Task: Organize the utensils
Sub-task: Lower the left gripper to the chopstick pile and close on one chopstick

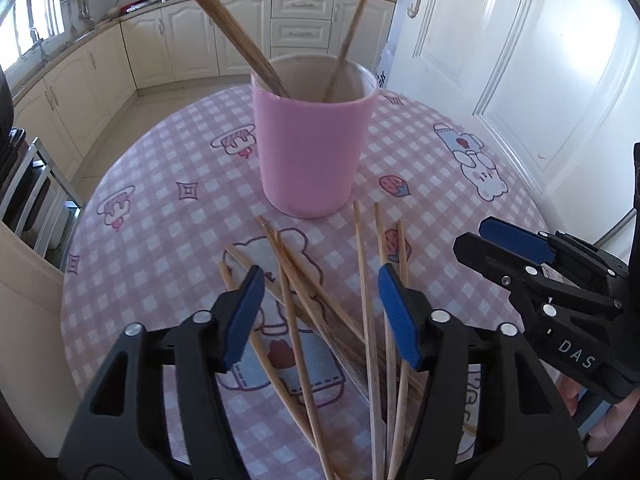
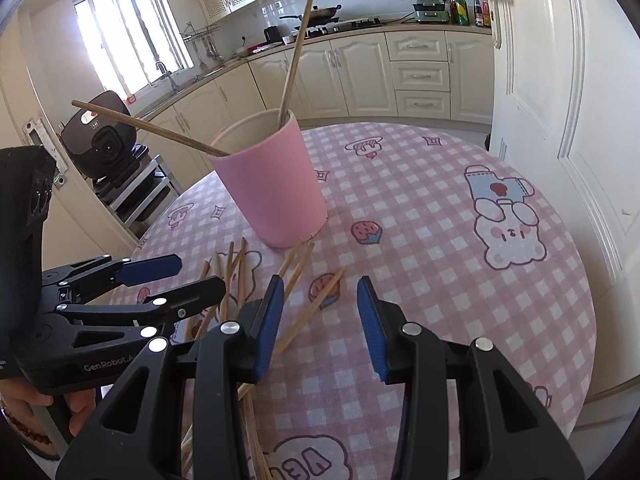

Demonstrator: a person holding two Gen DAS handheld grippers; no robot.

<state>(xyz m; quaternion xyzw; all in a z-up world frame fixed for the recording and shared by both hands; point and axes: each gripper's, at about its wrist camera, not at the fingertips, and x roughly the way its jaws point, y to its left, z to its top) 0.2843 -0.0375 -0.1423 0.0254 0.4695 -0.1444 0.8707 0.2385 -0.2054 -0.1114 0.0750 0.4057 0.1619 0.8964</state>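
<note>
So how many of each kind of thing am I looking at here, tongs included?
Pink cup: 1
Sticks standing in the cup: 2 that I can tell apart
Loose sticks lying flat: about 8, overlapping, so not exact
Tongs: 2 (left tongs, right tongs)
Total: about 13

A home kitchen. Cream cabinets [image 2: 352, 76] with drawers run under a counter at about 12 o'clock, where a gas hob with a pan [image 2: 326, 11] sits beneath a range hood. At about 10 o'clock a sink tap [image 2: 162, 67] stands below a bright window [image 2: 128, 36], with hanging utensils beside it. Bottles and a green appliance [image 2: 430, 10] crowd the counter's end (toward 1 o'clock). The round table [image 2: 420, 184] wears a pink checked cartoon cloth.
</note>
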